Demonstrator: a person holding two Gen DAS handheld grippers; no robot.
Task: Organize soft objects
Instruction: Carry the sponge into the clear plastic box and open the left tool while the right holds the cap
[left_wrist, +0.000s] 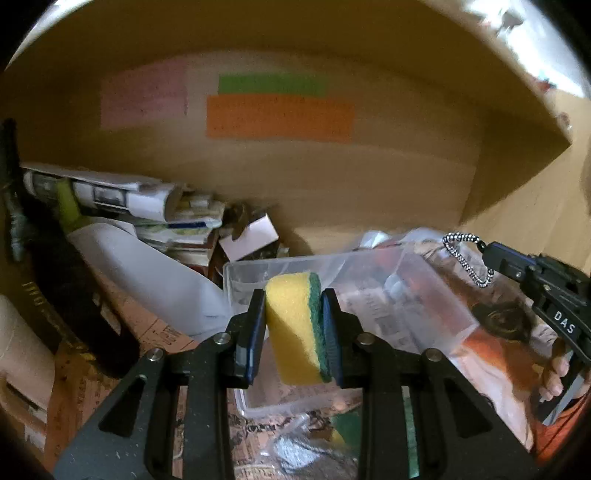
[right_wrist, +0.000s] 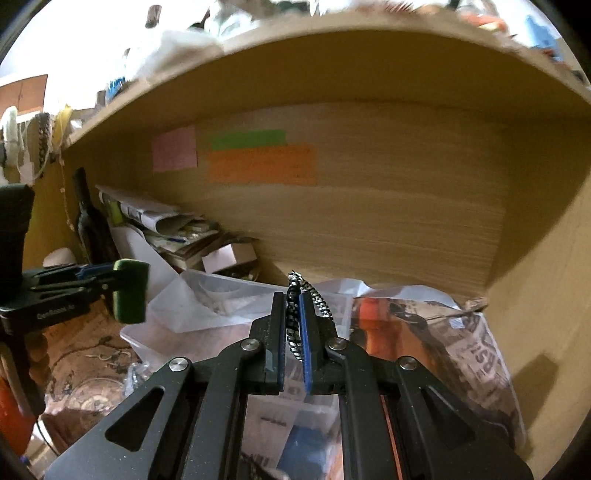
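Observation:
My left gripper (left_wrist: 294, 301) is shut on a yellow sponge with a green scouring side (left_wrist: 295, 328), held above a clear plastic bin (left_wrist: 332, 266). In the right wrist view the sponge (right_wrist: 130, 290) shows green side on at the left, in the left gripper (right_wrist: 110, 284). My right gripper (right_wrist: 294, 301) is shut on a black-and-white braided cord loop (right_wrist: 293, 317). It also shows in the left wrist view (left_wrist: 491, 254) at the right, with the cord loop (left_wrist: 467, 262) hanging from its tip above the bin's right side.
I am inside a wooden shelf bay with pink, green and orange notes (left_wrist: 279, 116) on the back wall. Rolled papers and magazines (left_wrist: 122, 195) lie at the back left by a dark bottle (right_wrist: 88, 221). Plastic-wrapped newspaper (right_wrist: 461, 332) lies at the right.

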